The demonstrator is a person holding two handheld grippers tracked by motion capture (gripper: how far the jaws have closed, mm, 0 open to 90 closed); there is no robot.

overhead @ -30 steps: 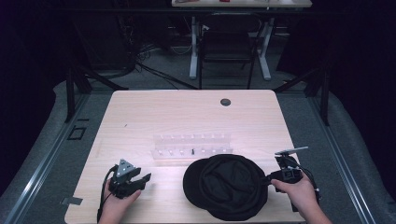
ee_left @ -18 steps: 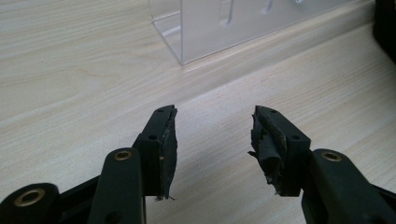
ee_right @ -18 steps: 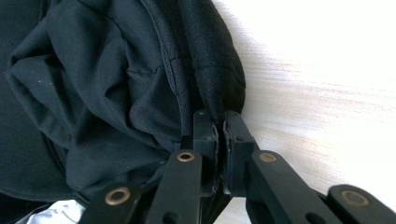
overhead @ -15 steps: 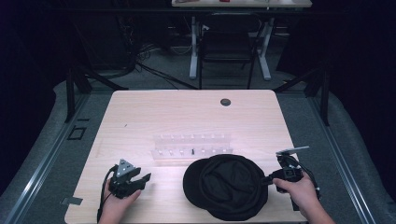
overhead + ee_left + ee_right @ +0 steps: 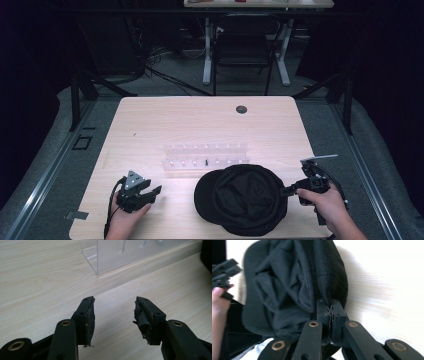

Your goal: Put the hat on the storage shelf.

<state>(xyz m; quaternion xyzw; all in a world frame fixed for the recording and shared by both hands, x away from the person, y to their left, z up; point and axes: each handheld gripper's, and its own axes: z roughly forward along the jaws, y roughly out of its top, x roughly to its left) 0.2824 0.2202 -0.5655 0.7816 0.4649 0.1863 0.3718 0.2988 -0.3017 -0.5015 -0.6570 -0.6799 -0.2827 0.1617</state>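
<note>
Dark room all around, with one light wood table (image 5: 150,125) in the middle and a second table's legs further back. On the tabletop I count one black cap (image 5: 242,200), one clear plastic rack (image 5: 206,156), and one small dark round grommet (image 5: 241,109) near the far edge. Two grippers, one per hand.

The cap sits upside down near the front edge, right of center, just in front of the rack.

Compared with a second ago, not much has shifted up top: cap and rack sit in the same spots. The right gripper (image 5: 286,190) has just been closing with the cap's rim between its jaws, and now the pads (image 5: 331,312) are pinched tight on that fabric edge, basically no gap.

The left gripper (image 5: 152,192) rests toward the front-left corner, well apart from the cap. Its jaws stand about halfway spread with bare wood between them, gripping nothing, tips pointing toward the rack's corner.
</note>
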